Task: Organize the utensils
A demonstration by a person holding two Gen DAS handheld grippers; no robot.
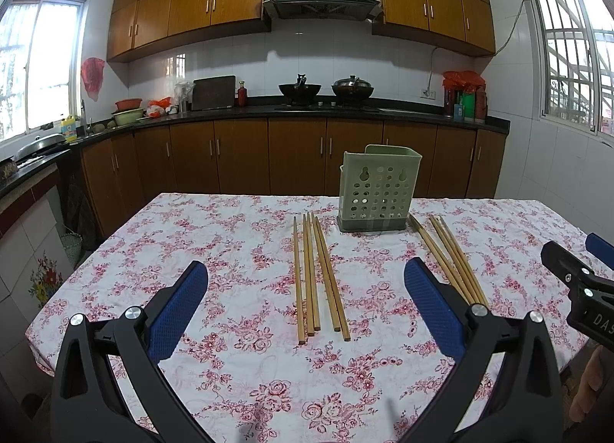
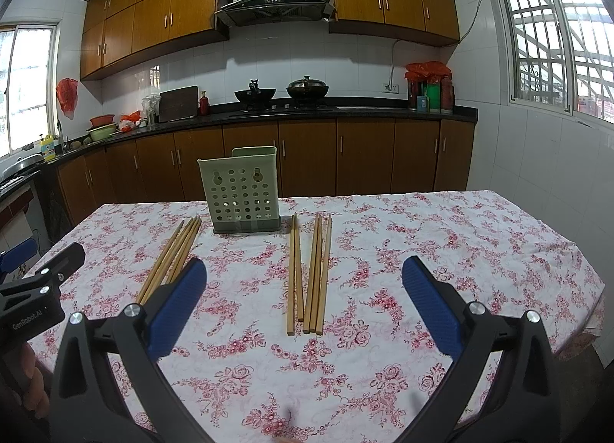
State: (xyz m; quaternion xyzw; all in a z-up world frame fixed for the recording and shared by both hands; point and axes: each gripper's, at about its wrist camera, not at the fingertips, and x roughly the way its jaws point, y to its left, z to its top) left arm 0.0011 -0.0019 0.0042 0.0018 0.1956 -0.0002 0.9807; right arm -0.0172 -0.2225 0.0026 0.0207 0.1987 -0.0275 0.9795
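Note:
A pale green perforated utensil holder [image 1: 375, 193] stands upright on the floral tablecloth [image 1: 238, 251], towards the far side; it also shows in the right wrist view [image 2: 242, 191]. Two groups of several wooden chopsticks lie flat on the cloth, one on each side of the holder. The left group [image 1: 320, 276] lies ahead of my left gripper [image 1: 307, 308], which is open and empty above the cloth. The right group [image 2: 310, 274] lies ahead of my right gripper [image 2: 305, 308], also open and empty. Each view shows the other group too: right group [image 1: 449, 259], left group [image 2: 172, 255].
The table's near and side edges drop off close by. The other gripper shows at each view's side [image 1: 579, 289] [image 2: 34, 289]. Behind the table runs a dark kitchen counter [image 1: 345, 109] with woks, bottles and bowls, with wooden cabinets above and below.

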